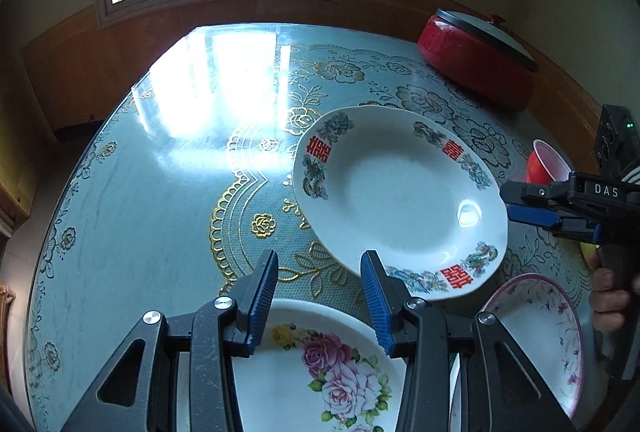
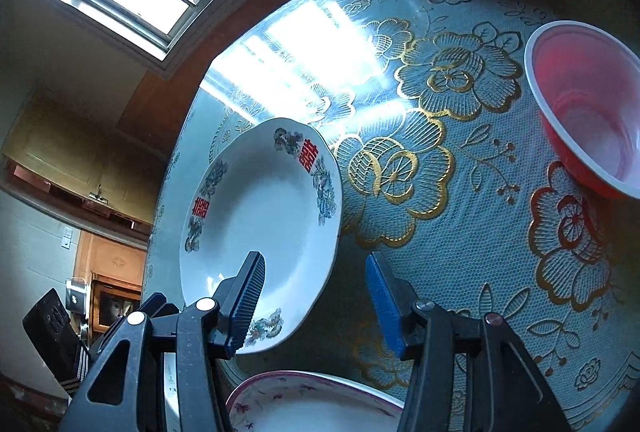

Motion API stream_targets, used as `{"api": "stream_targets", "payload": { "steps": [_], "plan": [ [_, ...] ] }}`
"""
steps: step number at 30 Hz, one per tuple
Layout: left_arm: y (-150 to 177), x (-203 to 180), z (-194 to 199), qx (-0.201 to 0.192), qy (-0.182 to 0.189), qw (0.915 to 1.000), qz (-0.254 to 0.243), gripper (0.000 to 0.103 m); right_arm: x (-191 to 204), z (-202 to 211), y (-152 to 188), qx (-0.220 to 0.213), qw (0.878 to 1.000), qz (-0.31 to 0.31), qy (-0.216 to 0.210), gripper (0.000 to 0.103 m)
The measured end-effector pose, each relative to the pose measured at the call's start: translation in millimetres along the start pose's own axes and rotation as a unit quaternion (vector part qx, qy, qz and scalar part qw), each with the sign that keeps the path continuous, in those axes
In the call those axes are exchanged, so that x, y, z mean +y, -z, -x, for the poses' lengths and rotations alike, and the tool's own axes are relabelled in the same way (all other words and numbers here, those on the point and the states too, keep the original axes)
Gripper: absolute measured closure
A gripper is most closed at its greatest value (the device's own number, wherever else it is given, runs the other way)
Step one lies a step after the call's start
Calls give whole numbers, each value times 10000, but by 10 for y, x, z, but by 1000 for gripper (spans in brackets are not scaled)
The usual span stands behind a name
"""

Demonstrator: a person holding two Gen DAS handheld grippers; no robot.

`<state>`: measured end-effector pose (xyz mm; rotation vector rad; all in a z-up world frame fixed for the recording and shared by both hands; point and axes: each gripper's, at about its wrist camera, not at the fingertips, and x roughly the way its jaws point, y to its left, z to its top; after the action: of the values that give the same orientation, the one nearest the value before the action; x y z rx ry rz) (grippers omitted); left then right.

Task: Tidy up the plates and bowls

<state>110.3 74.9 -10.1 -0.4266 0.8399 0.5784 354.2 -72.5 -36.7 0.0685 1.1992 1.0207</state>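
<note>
A: Plates first, from the left wrist view: the red-character plate [image 1: 400, 200] lies flat on the tabletop [image 1: 160, 172], with the rose plate [image 1: 320, 364] just below the left hand-held gripper [image 1: 320, 296], whose jaws stand apart with nothing between them. The purple-rimmed bowl [image 1: 540, 324] sits near the person's hand [image 1: 608, 296], which holds the right hand-held gripper [image 1: 528, 204] at the plate's far rim.

B: It looks glazed, stiff and breakable, so probably slippery; the raised rim seems the only place to pinch.

A: From the right wrist view, the right hand-held gripper [image 2: 316, 296] is parted and holds nothing, one pad over the red-character plate [image 2: 260, 232]. The red cup [image 2: 592, 104] stands well apart; the purple-rimmed bowl [image 2: 312, 400] lies just below.

B: That cup likely handles light and flexible; the bowl is heavier, so a rim grip suits it too.
</note>
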Motion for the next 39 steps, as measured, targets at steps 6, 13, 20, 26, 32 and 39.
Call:
{"api": "stream_targets", "payload": {
  "steps": [6,13,20,26,32,39],
  "plan": [
    [-288,192,-131,-116,135,9997,172,53,-13,-100,-107,-20,9999,-148,-46,50],
    [-525,373,-394,-11,245,9994,248,49,-51,-208,-140,23,9996,-262,-85,50],
    [-594,453,-602,208,526,9977,379,50,-49,-250,-128,46,9995,-241,-181,50],
    [-656,349,-731,369,770,9958,317,63,-41,-333,-119,101,9994,-256,-200,50],
    [-731,236,-891,535,931,9938,286,75,24,-433,-120,127,9997,-90,-162,59],
    [-581,70,-825,652,935,9935,55,76,10,-399,-102,54,9998,66,157,74]
  ]
}}
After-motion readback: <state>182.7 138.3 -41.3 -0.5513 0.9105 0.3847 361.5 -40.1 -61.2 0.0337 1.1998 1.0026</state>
